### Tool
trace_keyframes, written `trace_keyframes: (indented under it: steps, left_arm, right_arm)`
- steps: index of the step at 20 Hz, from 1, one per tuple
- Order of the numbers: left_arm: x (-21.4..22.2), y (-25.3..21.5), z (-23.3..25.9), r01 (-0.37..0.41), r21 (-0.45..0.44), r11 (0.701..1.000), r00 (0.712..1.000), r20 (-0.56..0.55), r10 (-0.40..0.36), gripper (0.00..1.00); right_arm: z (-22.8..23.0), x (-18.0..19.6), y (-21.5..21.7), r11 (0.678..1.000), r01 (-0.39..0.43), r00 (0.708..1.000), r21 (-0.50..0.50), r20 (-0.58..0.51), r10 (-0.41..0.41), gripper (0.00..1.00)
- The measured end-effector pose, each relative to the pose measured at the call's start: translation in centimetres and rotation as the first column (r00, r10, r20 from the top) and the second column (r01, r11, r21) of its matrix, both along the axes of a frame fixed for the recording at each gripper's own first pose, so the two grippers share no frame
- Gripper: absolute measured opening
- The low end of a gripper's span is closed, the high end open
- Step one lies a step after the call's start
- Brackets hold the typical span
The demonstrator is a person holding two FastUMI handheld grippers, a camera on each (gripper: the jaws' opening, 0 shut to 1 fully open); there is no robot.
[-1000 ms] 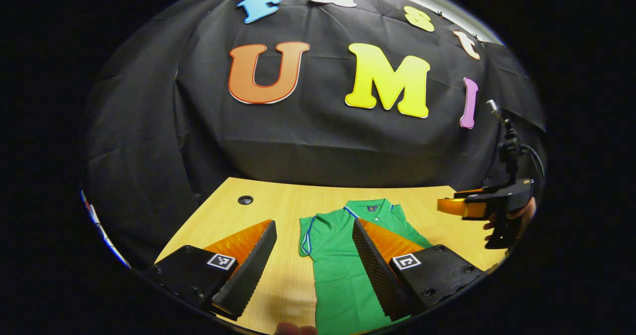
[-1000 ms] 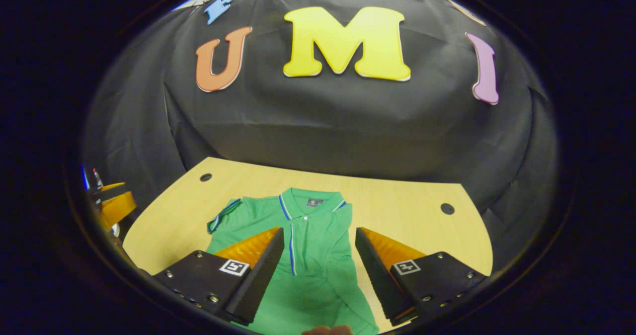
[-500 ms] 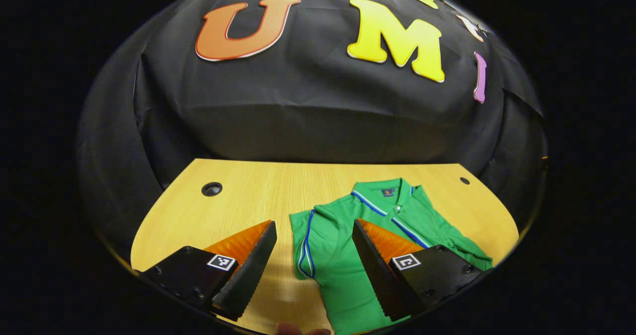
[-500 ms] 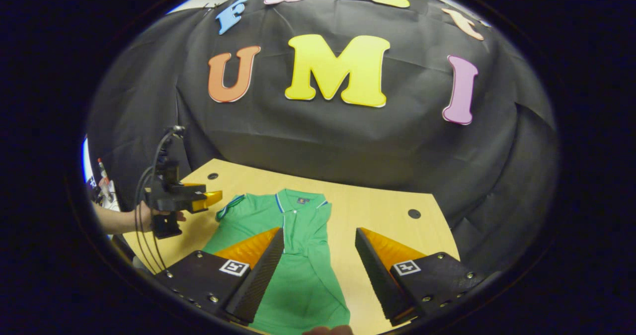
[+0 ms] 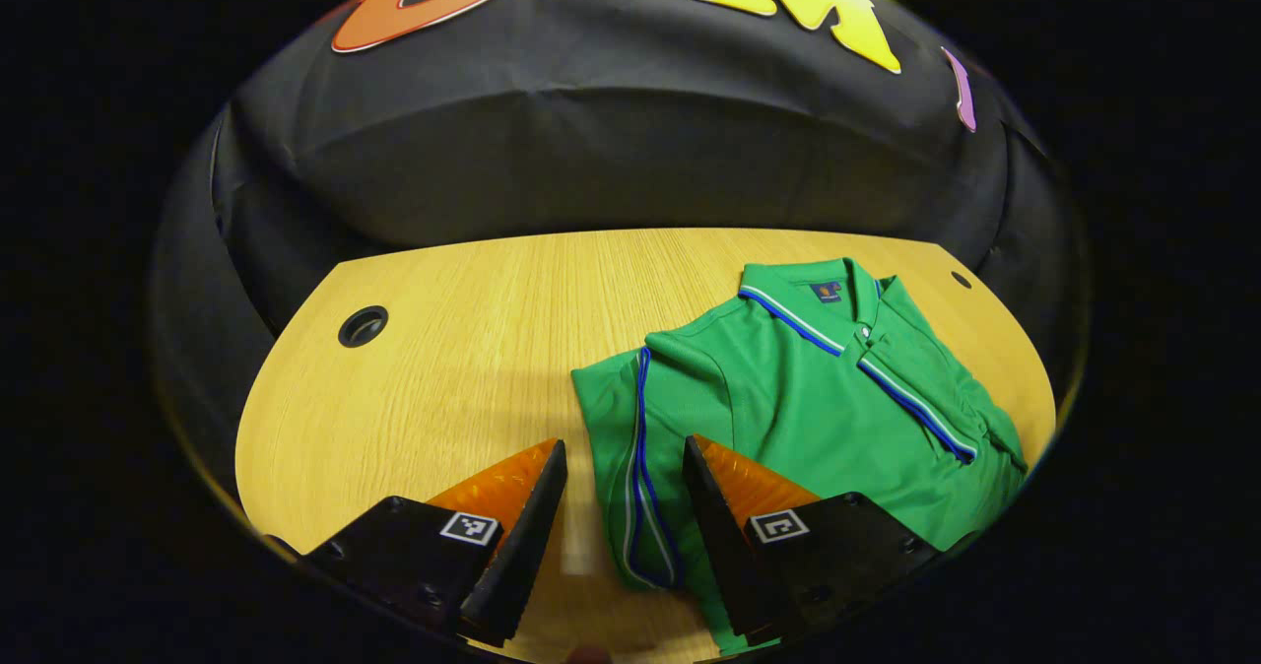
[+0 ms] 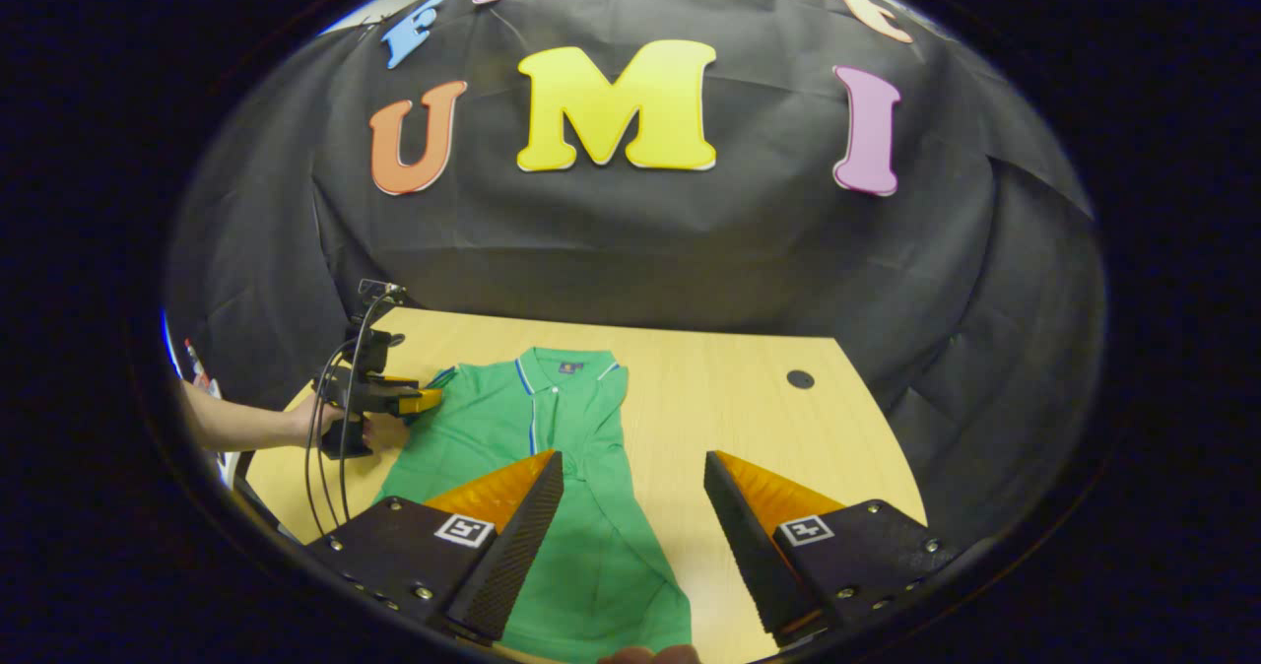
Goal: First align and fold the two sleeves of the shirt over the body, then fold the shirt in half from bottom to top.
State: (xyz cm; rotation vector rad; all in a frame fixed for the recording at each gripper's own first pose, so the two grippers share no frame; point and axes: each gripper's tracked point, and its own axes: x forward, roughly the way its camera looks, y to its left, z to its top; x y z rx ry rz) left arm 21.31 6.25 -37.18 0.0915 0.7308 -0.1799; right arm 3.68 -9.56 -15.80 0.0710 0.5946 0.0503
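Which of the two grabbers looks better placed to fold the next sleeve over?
Probably the left gripper. Its open fingers straddle the striped sleeve of the green shirt, low over the table. The right gripper is open too, but hangs farther back over the shirt's lower edge.

The shirt [image 5: 788,398] is green with blue-and-white trim, perhaps a dark neck label; the table [image 5: 473,329] is yellowish wood-grain.
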Motion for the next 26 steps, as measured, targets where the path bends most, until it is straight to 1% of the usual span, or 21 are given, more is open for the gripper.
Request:
trace_keyframes:
  steps: [1,2,3,4,5,6,7,8,9,11,12,14,16,18,19,20,24,26]
  left_arm:
    - [0.6,-0.3,0.2,0.018,-0.007,1.000,1.000,0.014,-0.018,0.75]
    - [0.8,-0.3,0.1,0.018,-0.017,1.000,1.000,0.008,-0.018,0.73]
    - [0.8,0.0,0.0,0.010,-0.025,1.000,1.000,-0.005,-0.010,0.74]
    - [1.1,0.3,0.2,0.010,-0.030,0.999,1.000,0.003,-0.010,0.65]
    - [1.2,0.9,-0.1,-0.006,-0.026,1.000,1.000,-0.010,0.006,0.63]
    - [1.3,1.2,-0.1,-0.004,-0.010,1.000,1.000,-0.011,0.004,0.34]
    - [1.3,1.2,-0.1,-0.001,-0.006,1.000,1.000,-0.009,0.001,0.27]
    - [1.4,1.2,-0.1,0.006,0.003,1.000,1.000,-0.012,-0.006,0.23]
    - [1.4,1.1,-0.1,0.013,0.007,1.000,1.000,-0.016,-0.013,0.20]
    - [1.2,0.9,0.1,0.027,0.008,1.000,0.999,-0.024,-0.027,0.16]
    - [1.2,1.0,0.5,0.020,0.013,1.000,1.000,-0.019,-0.020,0.12]
    - [1.5,0.9,2.0,0.016,0.001,1.000,1.000,0.023,-0.016,0.07]
    - [1.7,0.5,3.9,0.022,0.002,1.000,0.997,0.070,-0.022,0.06]
    - [1.6,-0.4,5.3,0.046,-0.004,0.999,0.995,0.090,-0.045,0.05]
    - [1.3,-1.7,6.7,0.069,-0.014,0.998,0.992,0.104,-0.067,0.04]
    - [1.1,-2.4,7.7,0.081,-0.015,0.997,0.990,0.115,-0.079,0.04]
    - [0.2,-6.4,11.1,0.135,-0.035,0.990,0.980,0.151,-0.129,0.03]
    - [-0.8,-9.2,12.6,0.168,-0.040,0.985,0.973,0.165,-0.159,0.03]
  right_arm:
    - [-0.5,0.0,-0.2,1.000,0.009,1.000,0.007,-0.011,-0.009,0.89]
    - [-0.6,-0.2,-0.3,1.000,0.015,1.000,0.013,-0.016,-0.014,0.89]
    - [-0.7,-0.1,-0.4,1.000,0.018,1.000,0.019,-0.018,-0.018,0.89]
    - [-0.9,-0.1,-0.4,1.000,0.020,1.000,0.022,-0.020,-0.019,0.89]
    - [-1.1,0.0,-0.4,0.999,0.022,1.000,0.023,-0.022,-0.021,0.89]
    - [-1.4,0.1,-0.3,0.999,0.023,0.999,0.032,-0.026,-0.022,0.86]
    - [-1.4,0.1,-0.2,0.999,0.026,0.999,0.037,-0.029,-0.024,0.89]
    - [-1.7,0.0,0.0,0.999,0.028,0.999,0.044,-0.035,-0.026,0.86]
    - [-1.9,0.0,0.1,0.999,0.027,0.999,0.042,-0.037,-0.026,0.89]
    - [-2.3,-0.4,0.3,0.999,0.030,0.999,0.038,-0.035,-0.028,0.89]
    - [-2.4,-0.4,0.3,0.999,0.034,0.999,0.041,-0.035,-0.033,0.89]
    - [-2.7,-0.5,0.0,0.998,0.050,0.998,0.044,-0.034,-0.049,0.89]
    - [-2.6,-0.7,-0.3,0.997,0.068,0.997,0.048,-0.027,-0.067,0.89]
    - [-2.5,-0.9,-0.6,0.996,0.079,0.997,0.051,-0.017,-0.079,0.89]
    - [-2.3,-1.2,-0.9,0.995,0.090,0.996,0.051,-0.010,-0.089,0.86]
    - [-2.1,-1.3,-1.0,0.994,0.096,0.995,0.053,-0.006,-0.095,0.89]
    - [-0.9,-2.4,-2.4,0.990,0.123,0.992,0.062,0.028,-0.125,0.89]
    - [-0.7,-3.7,-3.6,0.986,0.152,0.987,0.070,0.043,-0.155,0.89]
